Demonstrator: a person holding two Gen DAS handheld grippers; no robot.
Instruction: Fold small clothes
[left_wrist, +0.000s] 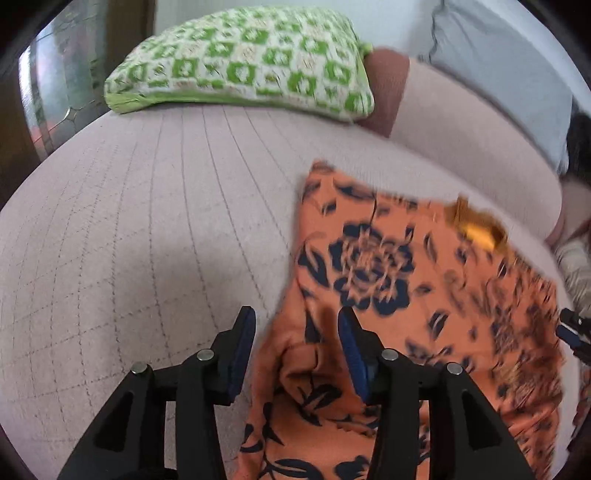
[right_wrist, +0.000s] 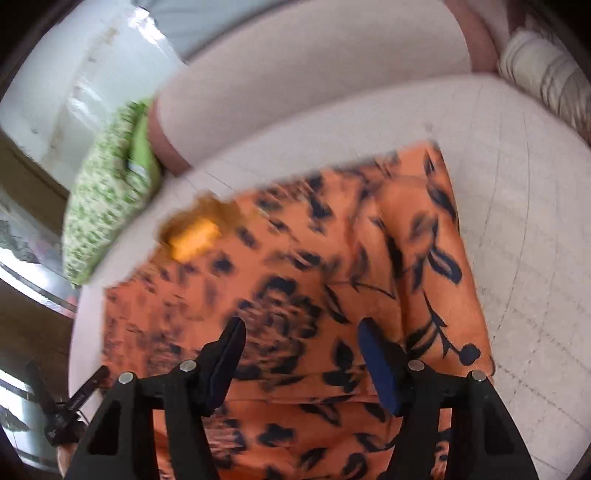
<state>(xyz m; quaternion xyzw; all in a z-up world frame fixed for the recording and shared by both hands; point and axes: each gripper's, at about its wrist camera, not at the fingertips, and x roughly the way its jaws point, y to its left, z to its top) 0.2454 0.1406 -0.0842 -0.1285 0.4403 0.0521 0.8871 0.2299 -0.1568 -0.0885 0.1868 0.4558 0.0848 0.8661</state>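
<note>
An orange garment (left_wrist: 399, 280) with a dark blue flower print lies partly folded on the pale quilted cushion (left_wrist: 147, 229). A yellow label (left_wrist: 478, 236) shows at its far edge. My left gripper (left_wrist: 295, 326) is open over the garment's near left edge; a loose fold of cloth sits between the fingers, and the pads do not press on it. In the right wrist view the same garment (right_wrist: 295, 258) fills the middle, and my right gripper (right_wrist: 301, 334) stands open just above it with nothing clamped. The picture is blurred there.
A green and white patterned pillow (left_wrist: 243, 59) lies at the back of the cushion, beside a pink backrest (left_wrist: 461, 122) and a grey pillow (left_wrist: 509, 62). A striped pale cloth (right_wrist: 546, 74) lies at the far right. Bare cushion (right_wrist: 528, 221) lies right of the garment.
</note>
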